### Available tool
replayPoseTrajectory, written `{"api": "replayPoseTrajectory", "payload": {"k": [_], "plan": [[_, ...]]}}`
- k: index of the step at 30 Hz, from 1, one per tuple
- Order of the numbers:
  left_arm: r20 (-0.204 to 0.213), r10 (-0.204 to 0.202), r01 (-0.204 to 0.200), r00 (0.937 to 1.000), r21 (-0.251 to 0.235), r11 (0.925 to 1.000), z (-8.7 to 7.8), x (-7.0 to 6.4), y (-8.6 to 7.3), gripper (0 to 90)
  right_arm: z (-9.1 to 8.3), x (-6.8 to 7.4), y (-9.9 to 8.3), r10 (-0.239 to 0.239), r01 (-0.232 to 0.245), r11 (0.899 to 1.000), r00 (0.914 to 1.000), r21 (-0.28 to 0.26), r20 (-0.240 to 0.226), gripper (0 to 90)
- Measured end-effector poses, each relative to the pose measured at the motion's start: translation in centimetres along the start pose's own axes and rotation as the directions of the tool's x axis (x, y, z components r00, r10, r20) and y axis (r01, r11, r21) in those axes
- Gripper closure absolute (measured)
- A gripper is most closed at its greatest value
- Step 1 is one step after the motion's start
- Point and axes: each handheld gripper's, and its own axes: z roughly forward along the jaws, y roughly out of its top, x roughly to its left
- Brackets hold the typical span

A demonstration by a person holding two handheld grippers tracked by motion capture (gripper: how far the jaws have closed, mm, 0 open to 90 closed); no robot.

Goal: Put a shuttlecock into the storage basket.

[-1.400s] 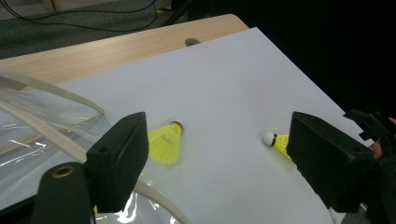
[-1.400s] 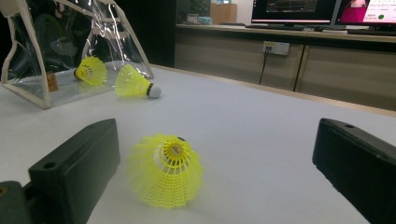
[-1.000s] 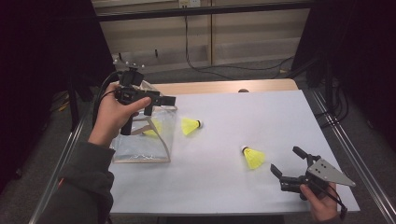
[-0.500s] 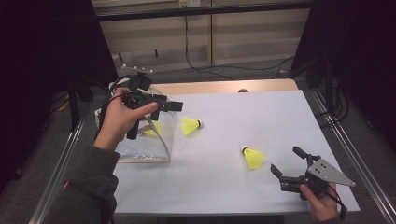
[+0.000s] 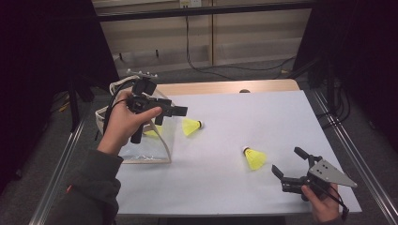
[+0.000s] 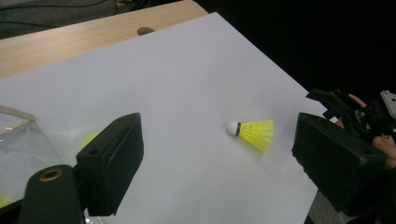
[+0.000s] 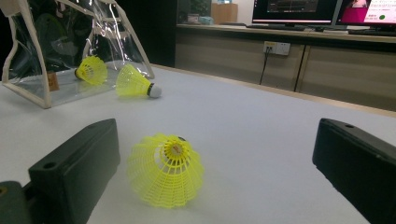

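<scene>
bench (image 5: 234, 197): white sheet over a wooden top, centre of the high view.

left tongs (image 5: 180, 111): hand-held, left-centre of the high view, raised above the bench beside the bag; jaws spread wide with nothing between them, as the left gripper view shows.

right tongs (image 5: 291, 164): hand-held, lower right of the high view, low at the near edge of the bench; jaws spread wide and gripping nothing.

clear bag (image 5: 143, 152): transparent with a cream edge band, standing at the left of the bench, just under the left tongs.

shuttlecock in the bag (image 7: 92, 70): yellow, lying inside the clear bag, upper left of the right gripper view.

middle shuttlecock (image 5: 191, 126): yellow, white cork, lying on its side on the bench just right of the bag.

near shuttlecock (image 5: 254, 158): yellow, lying on the bench centre-right in the high view, near the right tongs and framed between their jaws in the right gripper view, not touched.
</scene>
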Motion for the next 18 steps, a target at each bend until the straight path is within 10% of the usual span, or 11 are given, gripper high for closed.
{"api": "replayPoseTrajectory", "payload": {"k": [18], "plan": [[0.029,0.011,-0.011,0.9995,0.009,0.9999,1.4,-0.5,-1.2,14.9,0.0,0.0,0.0,-0.001,0.001,1.000,1.0000,0.000,-0.001,0.8]]}}
